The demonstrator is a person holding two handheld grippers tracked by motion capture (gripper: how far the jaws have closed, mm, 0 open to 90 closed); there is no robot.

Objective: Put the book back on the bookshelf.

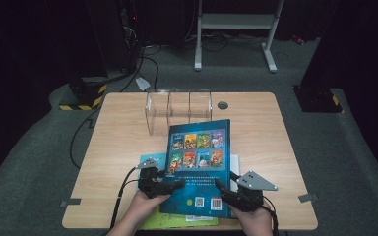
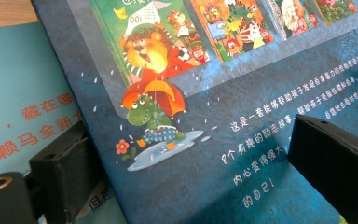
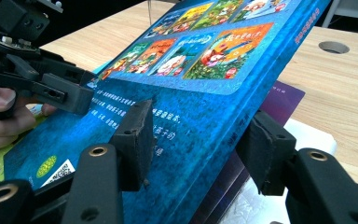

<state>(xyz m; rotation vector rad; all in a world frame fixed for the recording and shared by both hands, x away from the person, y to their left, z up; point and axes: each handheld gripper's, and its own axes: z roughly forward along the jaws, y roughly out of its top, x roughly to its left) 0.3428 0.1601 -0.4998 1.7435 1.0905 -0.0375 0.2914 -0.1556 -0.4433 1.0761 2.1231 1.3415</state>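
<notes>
From the high view, a blue picture book (image 1: 199,162) sits near the table's (image 1: 118,132) front edge, tilted up, on top of other books (image 1: 177,219). A clear plastic rack (image 1: 178,110) stands behind it, near the back edge.

In the left gripper view, the left gripper (image 2: 186,163) has one jaw over the cover and one under its edge, clenched on the book (image 2: 242,154).

In the right gripper view, the right gripper (image 3: 193,140) grasps the book's (image 3: 200,93) other edge, one jaw above, one below.

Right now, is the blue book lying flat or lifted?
Lifted: the blue book tilts, its right edge raised off the stack between the right claw jaws.
</notes>
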